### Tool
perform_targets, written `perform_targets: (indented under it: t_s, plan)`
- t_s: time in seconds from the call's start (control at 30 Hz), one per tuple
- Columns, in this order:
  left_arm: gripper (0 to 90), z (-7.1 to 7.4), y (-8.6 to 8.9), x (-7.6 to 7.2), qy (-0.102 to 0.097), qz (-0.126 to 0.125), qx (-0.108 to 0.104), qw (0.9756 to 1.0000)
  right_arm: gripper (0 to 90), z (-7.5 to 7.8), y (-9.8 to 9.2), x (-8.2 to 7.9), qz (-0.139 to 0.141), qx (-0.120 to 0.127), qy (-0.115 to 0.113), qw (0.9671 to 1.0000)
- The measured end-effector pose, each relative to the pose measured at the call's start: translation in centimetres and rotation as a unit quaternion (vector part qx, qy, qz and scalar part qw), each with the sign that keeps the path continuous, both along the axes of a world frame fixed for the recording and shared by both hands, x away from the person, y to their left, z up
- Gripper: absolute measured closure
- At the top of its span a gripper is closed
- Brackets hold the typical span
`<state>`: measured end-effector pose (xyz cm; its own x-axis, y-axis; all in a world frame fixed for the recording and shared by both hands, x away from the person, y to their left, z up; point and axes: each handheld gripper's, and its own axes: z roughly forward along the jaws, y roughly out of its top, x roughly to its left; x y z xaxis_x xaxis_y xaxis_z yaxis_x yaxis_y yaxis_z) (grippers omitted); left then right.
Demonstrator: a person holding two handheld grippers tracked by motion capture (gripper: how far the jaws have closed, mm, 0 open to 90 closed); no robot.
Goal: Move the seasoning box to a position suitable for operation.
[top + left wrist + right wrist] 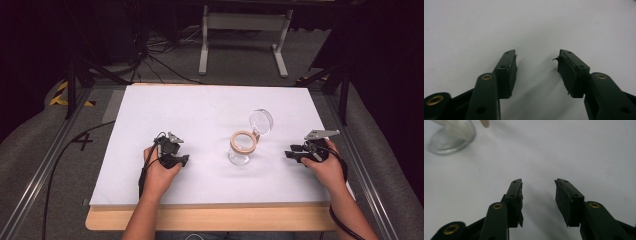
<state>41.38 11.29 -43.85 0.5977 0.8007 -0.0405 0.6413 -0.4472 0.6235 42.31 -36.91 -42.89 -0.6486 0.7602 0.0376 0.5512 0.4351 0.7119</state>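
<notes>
A glass jar (240, 149), its hinged lid (261, 121) swung open, is being left standing right of centre on the white tabletop (200, 107), between the left hand-held gripper (186, 159) and the right hand-held gripper (288, 152), both being kept released and empty.

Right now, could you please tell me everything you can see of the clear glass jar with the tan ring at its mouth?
The clear glass jar with the tan ring at its mouth stands upright on the white table top, right of centre, between the two grippers and touched by neither. It looks like transparent glass with a rounded body. Its round clear lid is swung open and tilted up behind the mouth, seemingly hinged to the ring. It appears empty. In the right gripper view its blurred base shows at upper left.
</notes>
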Motion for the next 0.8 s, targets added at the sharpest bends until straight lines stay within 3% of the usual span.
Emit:
perform_targets:
  t_s: [0.03, 0.07, 0.17, 0.33, 0.37, 0.47, 0.53, 0.63, 0.8]
  plan:
    - [51.9, 0.8, 0.0, -0.4, -0.001, -0.021, -0.009, 0.9997, 59.6, 0.0, 0.0, 0.0, 0.0, 0.0, 0.0, 1.0]
    - [56.7, 0.8, 0.0, -0.4, -0.001, -0.021, -0.009, 0.9997, 62.7, 0.8, 0.5, -0.3, 0.011, 0.002, 0.007, 0.9999]
    - [59.3, 2.3, 0.6, -0.7, 0.003, -0.028, -0.017, 0.9995, 65.4, 1.5, 1.0, -0.7, 0.021, 0.009, 0.005, 0.9997]
    - [68.1, 3.7, 1.4, -0.5, 0.004, -0.032, -0.06, 0.9977, 71.6, 2.4, 1.8, -1.1, 0.036, 0.012, 0.002, 0.9993]
    - [71.6, 3.9, 1.3, -0.3, 0.007, -0.041, -0.062, 0.9972, 74.3, 2.5, 1.9, -1.2, 0.039, 0.012, 0.003, 0.9991]
    - [83.3, 4.6, 0.7, 0.2, 0.005, -0.067, -0.042, 0.9969, 82.7, 2.8, 2.4, -1.3, 0.059, 0.005, 0.014, 0.9981]
    - [89.5, 4.9, 0.4, 0.6, 0.005, -0.07, -0.035, 0.9969, 87.2, 2.9, 2.5, -1.4, 0.07, 0.004, 0.021, 0.9973]
    - [89.8, 5.3, -0.3, 0.9, -0.004, -0.065, -0.031, 0.9974, 89.9, 3.1, 2.5, -1.5, 0.074, -0.001, 0.028, 0.9968]
    - [89.5, 5.6, -1.4, 1.4, 0.007, -0.091, -0.024, 0.9956, 90.0, 3.5, 2.3, -1.7, 0.072, 0.007, 0.032, 0.9969]
